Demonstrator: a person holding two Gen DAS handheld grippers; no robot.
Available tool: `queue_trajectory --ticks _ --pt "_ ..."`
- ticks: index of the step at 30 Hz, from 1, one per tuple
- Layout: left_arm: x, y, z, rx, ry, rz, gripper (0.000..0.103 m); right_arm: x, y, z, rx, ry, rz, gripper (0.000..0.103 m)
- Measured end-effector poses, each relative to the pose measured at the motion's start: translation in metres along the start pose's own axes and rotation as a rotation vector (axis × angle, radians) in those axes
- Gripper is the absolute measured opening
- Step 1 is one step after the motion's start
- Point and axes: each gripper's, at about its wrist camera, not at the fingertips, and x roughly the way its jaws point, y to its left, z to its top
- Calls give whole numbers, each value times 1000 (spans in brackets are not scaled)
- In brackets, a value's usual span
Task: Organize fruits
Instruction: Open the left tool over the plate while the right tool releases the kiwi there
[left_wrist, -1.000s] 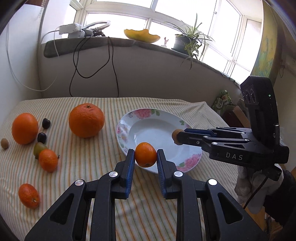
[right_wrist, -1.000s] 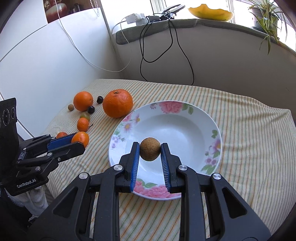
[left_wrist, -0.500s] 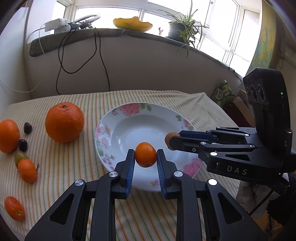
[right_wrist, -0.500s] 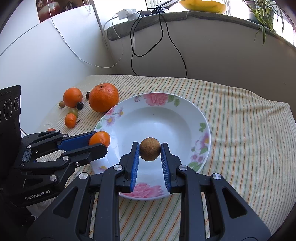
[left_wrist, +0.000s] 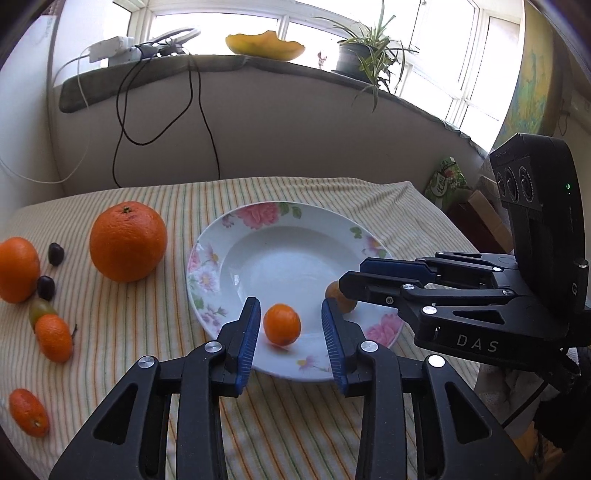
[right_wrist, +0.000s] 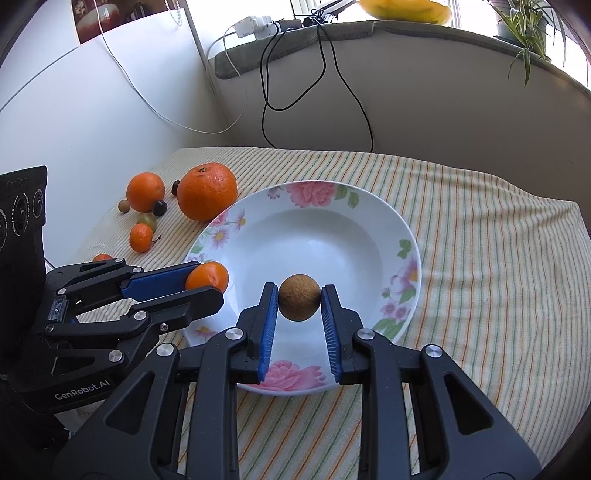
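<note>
A white plate with a flowered rim (left_wrist: 258, 214) (right_wrist: 369, 199) lies on the striped cloth. My left gripper (left_wrist: 290, 310) (right_wrist: 210, 282) hangs over its near side with its jaws opening. A small orange (left_wrist: 282, 324) (right_wrist: 207, 277) sits between them, clear of both blue pads and low on the plate. My right gripper (right_wrist: 299, 291) (left_wrist: 351, 275) holds a round brown fruit (right_wrist: 299, 302) (left_wrist: 340, 299) above the plate's bowl. Its pads still touch the fruit as the jaws begin opening.
Left of the plate lie a large orange (left_wrist: 127, 242), a medium orange (left_wrist: 16, 269), two dark grapes (left_wrist: 55, 253), a green fruit (left_wrist: 40, 308) and two small oranges (left_wrist: 53, 338). Behind is a sill with cables (left_wrist: 199, 110) and a plant (left_wrist: 362, 55). The table drops off at the right.
My left gripper moved right over the plate, then its jaws spread and let the small orange go down onto the plate. The right gripper kept its place with the brown fruit.
</note>
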Motion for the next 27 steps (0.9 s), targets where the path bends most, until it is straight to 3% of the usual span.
queue_trajectory --ticks 1,3,7,11,12,14,18,20,23,27 --pt "-1 0 0 0 -2 0 34 -1 0 0 3 -2 -2 30" --pt "-3 0 -1 3 -6 5 34 -4 -1 0 7 -10 -4 46" --pt "-8 2 -2 -3 -13 6 34 -9 0 1 12 -23 -10 48" --pt "-14 4 -4 -8 -20 10 34 -15 -1 3 17 -42 -28 68" --pt "-15 5 -5 -10 -22 11 35 -17 -1 3 19 -45 -26 70" --pt "-17 7 -5 -15 -25 14 46 -19 1 5 18 -48 -25 70" --pt "-24 11 -5 -29 -39 14 54 -22 6 8 10 -55 -29 79" --pt "-27 13 -5 -41 -43 19 70 -23 7 9 17 -58 -25 80" --pt "-33 19 -5 -58 -52 25 72 -23 6 12 35 -49 -9 81" --pt "-40 30 -3 -85 -58 38 78 -23 6 16 55 -47 10 89"
